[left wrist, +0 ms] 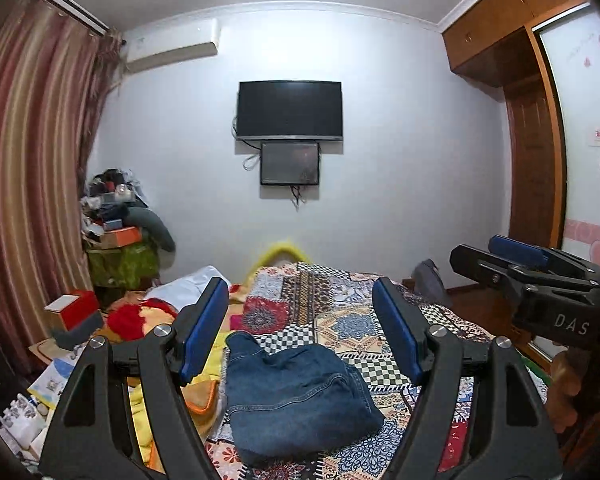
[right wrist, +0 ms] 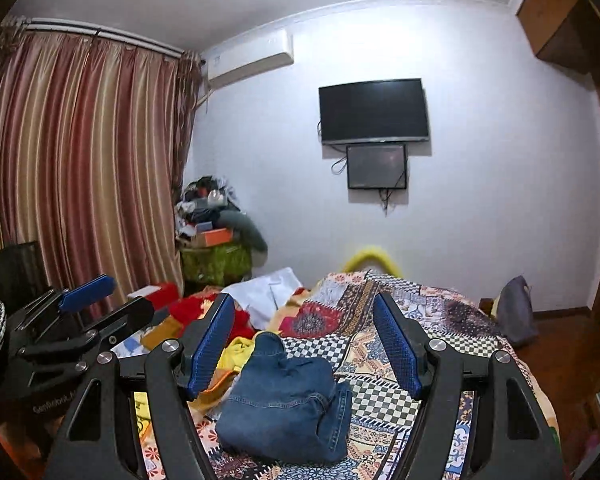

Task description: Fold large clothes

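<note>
The bed [left wrist: 380, 320] takes up most of the room, covered in a busy patchwork spread, with a heap of yellow and red bedding [left wrist: 148, 320] bunched along its left side. On the wall behind hangs a dark TV [left wrist: 289, 110] with a smaller screen just under it, striped curtains [right wrist: 80, 168] to the left.

The thing that matters is the blue jeans [left wrist: 296, 396], lying on the spread near the front edge of the bed, already doubled up into a thick, lumpy bundle. The fold looks rough, so it probably wants another pass or a tidy-up.

Denim like that should be heavy and fairly stiff for cloth; it won't slip much, and it holds a crease, but a thick stack is hard to pinch through. Best bet seems to be the outer corners of the bundle or the waistband edge, taking only a layer or two.

Both tools are up in the air, well off the cloth. The left gripper [left wrist: 300, 320] has its blue pads spread wide with nothing between them, and the right gripper [right wrist: 304, 332] is the same: jaws apart, empty, pointing across the bed.
</note>
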